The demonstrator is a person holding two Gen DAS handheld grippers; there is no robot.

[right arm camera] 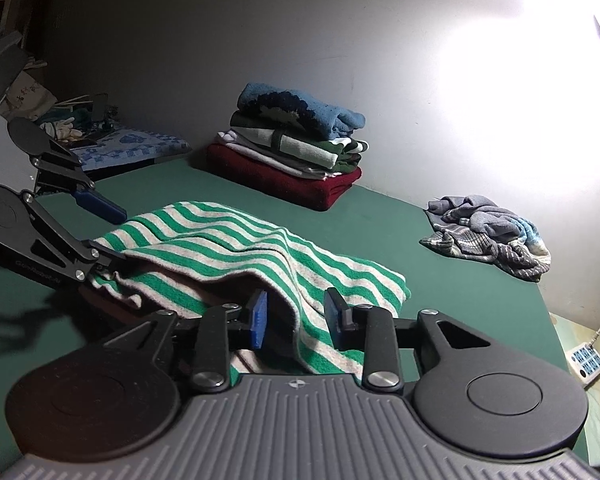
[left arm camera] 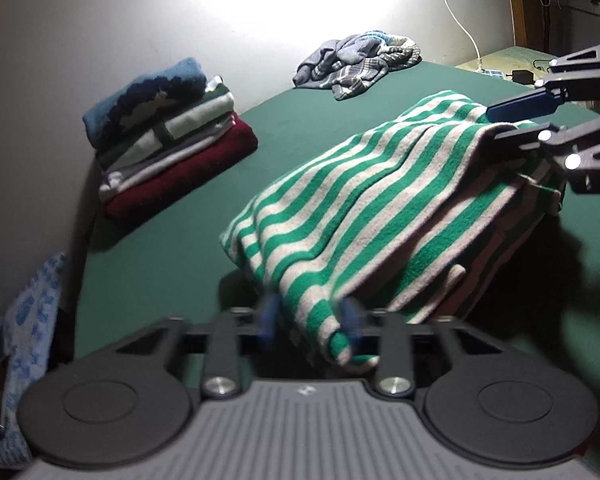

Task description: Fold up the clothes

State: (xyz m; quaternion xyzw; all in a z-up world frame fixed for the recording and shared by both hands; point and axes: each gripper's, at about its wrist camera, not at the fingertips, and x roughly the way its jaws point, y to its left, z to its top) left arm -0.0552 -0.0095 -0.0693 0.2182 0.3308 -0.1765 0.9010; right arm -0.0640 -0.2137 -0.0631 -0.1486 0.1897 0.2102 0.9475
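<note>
A green-and-white striped garment (left arm camera: 360, 208) (right arm camera: 228, 248) lies partly folded on the green bed (left arm camera: 160, 264). In the left wrist view my left gripper (left arm camera: 310, 318) straddles its near corner, blue pads blurred and apart, cloth between them. From the right wrist view the left gripper (right arm camera: 120, 236) has its upper pad clear above the cloth and its lower finger under the edge. My right gripper (right arm camera: 296, 316) stands open around a fold at the opposite end, neither pad pressing. Seen from the left wrist, the right gripper (left arm camera: 494, 124) has the cloth edge between its spread fingers.
A stack of folded clothes (left arm camera: 168, 136) (right arm camera: 292, 148) sits against the wall. A crumpled pile of grey and checked clothes (left arm camera: 360, 60) (right arm camera: 488, 236) lies farther along the bed. A power strip (right arm camera: 586, 362) with a white cable rests off the bed's edge.
</note>
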